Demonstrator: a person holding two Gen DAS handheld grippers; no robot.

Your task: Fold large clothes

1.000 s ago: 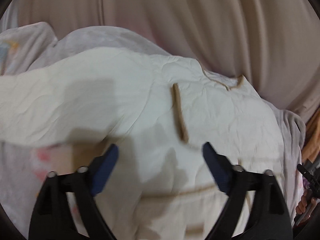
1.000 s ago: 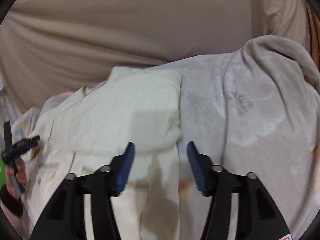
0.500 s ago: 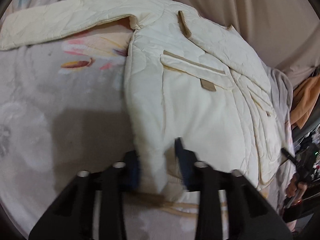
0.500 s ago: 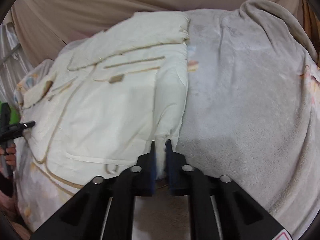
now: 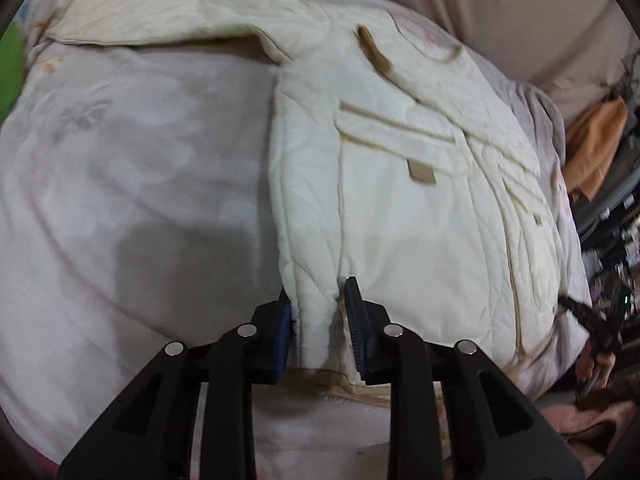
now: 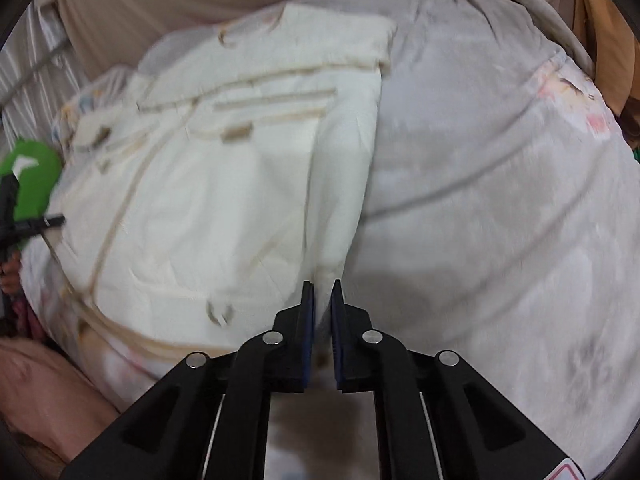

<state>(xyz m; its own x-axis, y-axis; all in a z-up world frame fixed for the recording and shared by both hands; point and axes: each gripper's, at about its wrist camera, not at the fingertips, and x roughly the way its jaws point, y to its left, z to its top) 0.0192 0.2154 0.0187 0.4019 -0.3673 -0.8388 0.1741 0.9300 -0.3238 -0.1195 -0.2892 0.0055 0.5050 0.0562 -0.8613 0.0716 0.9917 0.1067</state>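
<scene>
Cream quilted jacket (image 5: pixel 420 216) lies spread front-up on a grey fleece blanket (image 5: pixel 140 168) that covers the bed, its tan-trimmed pocket flaps facing up and one sleeve (image 5: pixel 168 20) stretched out flat across the blanket toward the far left in the left wrist view. Both tools point steeply down at the jacket's near hem. The left gripper (image 5: pixel 318 312) has just closed from wide to a narrow gap and pinches a bunched fold of the jacket's near left hem corner, the blue pads pressing the fabric from both sides. The right gripper (image 6: pixel 323 304) has likewise come in from wide and then eased slightly apart; its jaws stand nearly together with the jacket's opposite hem corner pinched between them, right at the edge where the jacket meets bare blanket. In the right wrist view the other tool's black frame and green body (image 6: pixel 32 184) show at the far left edge. A beige curtain (image 5: pixel 500 4) hangs behind the bed, and an orange cloth (image 5: pixel 596 140) sits off to the right.
</scene>
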